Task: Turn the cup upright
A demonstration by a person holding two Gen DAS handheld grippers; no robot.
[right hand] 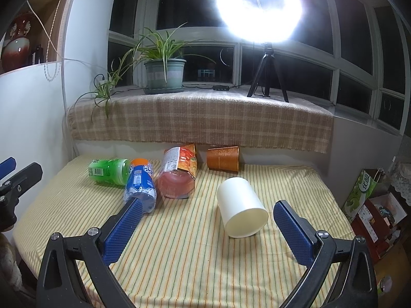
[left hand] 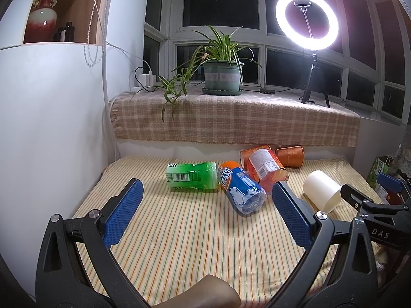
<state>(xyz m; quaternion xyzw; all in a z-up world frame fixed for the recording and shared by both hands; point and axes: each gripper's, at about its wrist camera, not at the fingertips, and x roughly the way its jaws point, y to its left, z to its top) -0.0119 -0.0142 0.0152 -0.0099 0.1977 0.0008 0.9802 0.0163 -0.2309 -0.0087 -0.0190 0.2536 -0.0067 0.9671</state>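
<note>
Cup on its side on table, right of bottles.

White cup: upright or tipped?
Tipped. The white cup lies on its side on the striped cloth, one round end facing the camera.

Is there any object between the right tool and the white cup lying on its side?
Nothing visible. The right tool is open, and only bare striped cloth separates it from the white cup.
</note>
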